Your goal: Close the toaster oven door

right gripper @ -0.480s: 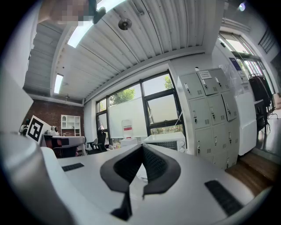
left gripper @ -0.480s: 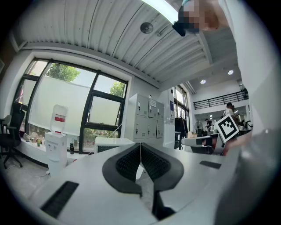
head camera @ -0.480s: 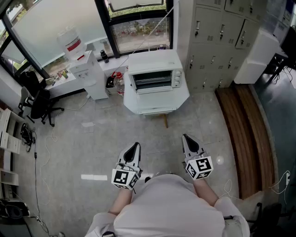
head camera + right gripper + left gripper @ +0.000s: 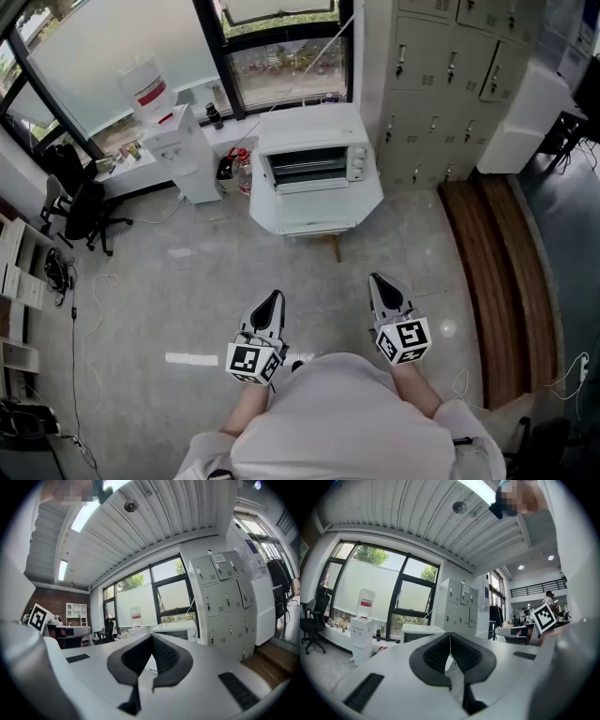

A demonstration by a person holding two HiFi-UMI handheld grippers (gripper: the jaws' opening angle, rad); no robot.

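The white toaster oven stands on a white table by the window, across the floor from me. Its dark cavity faces me and the door hangs open at the front. Both grippers hover low near my body, well short of the oven. My left gripper is shut with nothing in it, and so is my right gripper. In the left gripper view the pads meet, with the oven far behind. The right gripper view shows its pads touching and the oven beyond.
A water dispenser stands left of the table, with bottles between them. Grey lockers line the right wall above a wooden strip. An office chair sits at the left. White tape lies on the floor.
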